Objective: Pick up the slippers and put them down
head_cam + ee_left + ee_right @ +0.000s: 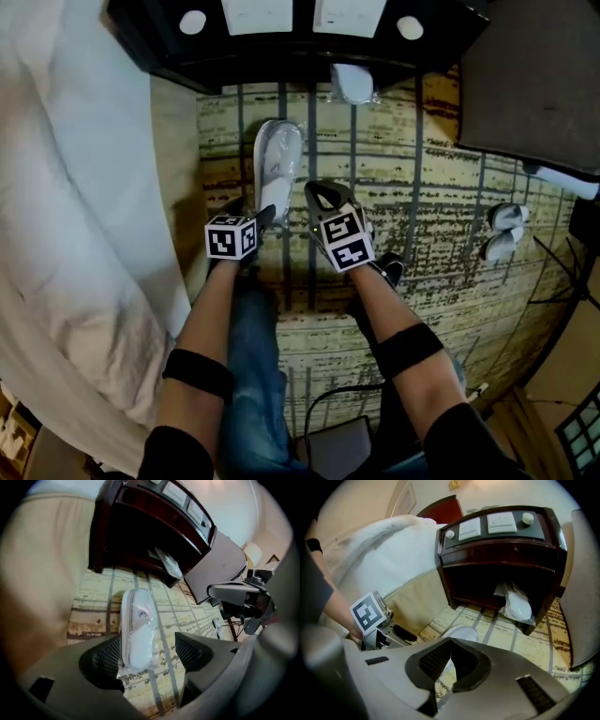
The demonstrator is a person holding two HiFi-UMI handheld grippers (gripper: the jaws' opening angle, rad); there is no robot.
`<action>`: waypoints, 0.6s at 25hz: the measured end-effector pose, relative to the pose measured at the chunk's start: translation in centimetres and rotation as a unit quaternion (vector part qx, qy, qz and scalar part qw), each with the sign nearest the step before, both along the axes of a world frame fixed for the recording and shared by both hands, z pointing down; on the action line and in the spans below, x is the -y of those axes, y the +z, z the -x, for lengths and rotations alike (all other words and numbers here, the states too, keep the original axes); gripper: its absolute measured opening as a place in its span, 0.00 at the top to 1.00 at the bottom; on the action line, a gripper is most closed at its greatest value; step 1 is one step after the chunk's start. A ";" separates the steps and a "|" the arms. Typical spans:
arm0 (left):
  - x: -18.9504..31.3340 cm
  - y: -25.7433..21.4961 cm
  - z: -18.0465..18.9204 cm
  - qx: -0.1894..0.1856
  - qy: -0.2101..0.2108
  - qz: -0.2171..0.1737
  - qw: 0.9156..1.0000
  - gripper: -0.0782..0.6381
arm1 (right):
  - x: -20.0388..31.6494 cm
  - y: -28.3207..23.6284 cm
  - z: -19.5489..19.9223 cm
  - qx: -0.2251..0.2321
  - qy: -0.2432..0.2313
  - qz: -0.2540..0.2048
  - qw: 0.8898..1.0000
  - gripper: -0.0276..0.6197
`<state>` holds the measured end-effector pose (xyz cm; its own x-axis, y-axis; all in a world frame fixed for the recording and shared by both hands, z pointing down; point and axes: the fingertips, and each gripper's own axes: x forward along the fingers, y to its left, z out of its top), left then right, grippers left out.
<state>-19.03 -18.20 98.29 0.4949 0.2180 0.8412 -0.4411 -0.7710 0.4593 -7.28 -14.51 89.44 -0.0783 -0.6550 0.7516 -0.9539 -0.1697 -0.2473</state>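
Head view: a person crouched on the patterned carpet (422,169) works both tools just in front of the dark nightstand (300,47). One plastic-wrapped slipper (278,159) lies flat on the carpet, toe toward the nightstand. The left claw (261,216) sits at its near end and the right claw (322,194) just beside it, on the side away from the bed (75,187). A second wrapped pack (352,82) pokes out of the nightstand's open bottom (not yet touched, by the look of it). A loose pair of slippers (506,230) rests well off to the side, far from the nightstand.

Left gripper view: the left claw's jaws stand apart with the slipper's heel end between them. The pads do not press on it, and the slipper rests on the carpet, pointing at the nightstand.

Right gripper view: the right claw is closed, jaws together. Nothing is clearly held, though a sliver of white wrap shows behind the seam. The wrapped slipper lies beyond, short of the nightstand.

Judged from this, one slipper is down on the floor, unheld. The pack in the nightstand appears to be what remains.
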 end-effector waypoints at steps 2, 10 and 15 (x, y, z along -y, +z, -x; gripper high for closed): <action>0.1 2.9 0.0 0.003 0.007 0.006 1.000 0.39 | 0.2 3.1 0.3 0.001 0.000 0.006 1.000 0.95; 0.3 10.5 -0.1 0.009 0.033 0.022 0.999 0.35 | -0.4 11.1 0.5 0.012 0.012 0.016 1.000 0.95; -0.6 12.5 -0.5 0.017 0.047 0.041 0.998 0.35 | -0.3 13.4 -0.2 0.014 0.020 0.022 0.999 0.95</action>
